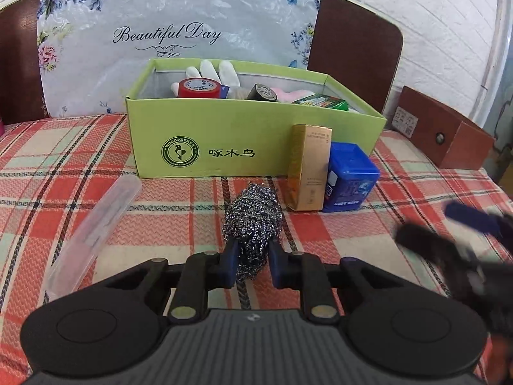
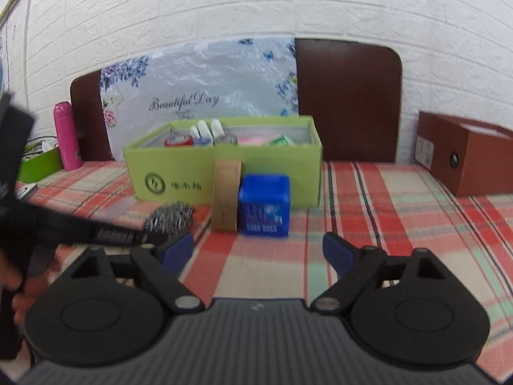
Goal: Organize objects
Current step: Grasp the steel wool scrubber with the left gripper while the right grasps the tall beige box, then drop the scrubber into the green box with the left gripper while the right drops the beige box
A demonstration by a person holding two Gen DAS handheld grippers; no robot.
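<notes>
While the left gripper [image 1: 251, 250] pinches the near end of a steel wool scourer [image 1: 251, 224] between its blue fingers, the scourer lies on the plaid cloth [image 1: 96, 166] in front of the green box [image 1: 224, 134], a little toward the box's right half. Standing against the box's front wall at its right end are a tall gold carton [image 1: 309, 166] and, touching the carton's right side, a blue tub [image 1: 349, 176]. Left of the scourer, and nearer than the box, lies a clear plastic case [image 1: 96, 227]. Inside the box sit a red tape roll [image 1: 199, 87], a black tape roll [image 1: 266, 92] and white gloves [image 1: 211, 70]. The right gripper [image 2: 258, 252] hangs with its jaws spread wide and nothing between them, facing the blue tub in front of the box.
</notes>
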